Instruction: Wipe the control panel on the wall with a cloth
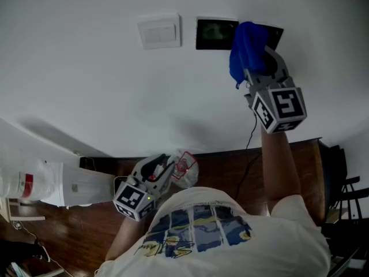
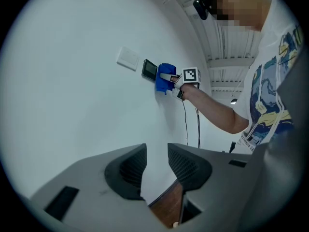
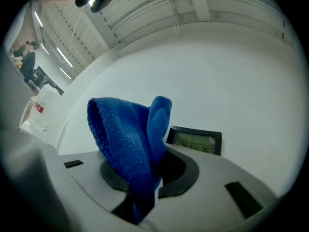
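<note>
A dark control panel point(image 1: 216, 33) with a greenish screen is set in the white wall, right of a white switch plate point(image 1: 159, 32). My right gripper point(image 1: 260, 61) is raised to the wall and shut on a blue cloth point(image 1: 246, 52), which lies against the wall just right of the panel and covers part of a second dark plate point(image 1: 273, 36). In the right gripper view the cloth point(image 3: 130, 144) bunches up out of the jaws point(image 3: 145, 175), with a panel point(image 3: 195, 140) close behind. My left gripper point(image 1: 163, 169) hangs low near the floor, open and empty point(image 2: 155, 164).
A white container point(image 1: 40, 186) with a red label stands at the lower left. A black cable point(image 1: 251, 136) runs down the wall to the wooden floor point(image 1: 230, 166). A crumpled clear plastic item point(image 1: 184, 167) lies by the left gripper.
</note>
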A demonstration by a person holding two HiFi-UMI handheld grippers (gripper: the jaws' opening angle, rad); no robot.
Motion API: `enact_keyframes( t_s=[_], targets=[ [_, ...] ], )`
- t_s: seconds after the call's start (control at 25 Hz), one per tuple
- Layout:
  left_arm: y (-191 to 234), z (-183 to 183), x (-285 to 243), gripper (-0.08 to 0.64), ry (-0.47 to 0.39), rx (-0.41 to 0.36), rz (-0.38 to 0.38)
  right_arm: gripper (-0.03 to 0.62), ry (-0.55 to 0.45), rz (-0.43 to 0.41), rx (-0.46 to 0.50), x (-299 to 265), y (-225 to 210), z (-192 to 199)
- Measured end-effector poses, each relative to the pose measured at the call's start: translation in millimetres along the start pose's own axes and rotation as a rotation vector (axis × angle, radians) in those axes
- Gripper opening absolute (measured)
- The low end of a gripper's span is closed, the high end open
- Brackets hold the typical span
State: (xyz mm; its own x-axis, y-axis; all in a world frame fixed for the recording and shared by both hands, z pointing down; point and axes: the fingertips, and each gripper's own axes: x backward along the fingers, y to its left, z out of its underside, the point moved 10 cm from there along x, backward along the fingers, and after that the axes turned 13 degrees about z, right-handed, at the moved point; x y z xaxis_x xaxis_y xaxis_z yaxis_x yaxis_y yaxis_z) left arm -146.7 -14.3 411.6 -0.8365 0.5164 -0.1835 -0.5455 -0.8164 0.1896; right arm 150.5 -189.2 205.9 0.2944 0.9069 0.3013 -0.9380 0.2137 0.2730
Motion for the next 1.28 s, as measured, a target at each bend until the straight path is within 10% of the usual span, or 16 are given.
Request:
enact_keyframes(
  t_s=[1.28],
  targets=[
    [-8.9,-34.3,-12.3,0.130,-0.026,-0.065,0.026,0.097,0.187,-0.089,-0.131,204.5,29.3,37.7]
  ],
)
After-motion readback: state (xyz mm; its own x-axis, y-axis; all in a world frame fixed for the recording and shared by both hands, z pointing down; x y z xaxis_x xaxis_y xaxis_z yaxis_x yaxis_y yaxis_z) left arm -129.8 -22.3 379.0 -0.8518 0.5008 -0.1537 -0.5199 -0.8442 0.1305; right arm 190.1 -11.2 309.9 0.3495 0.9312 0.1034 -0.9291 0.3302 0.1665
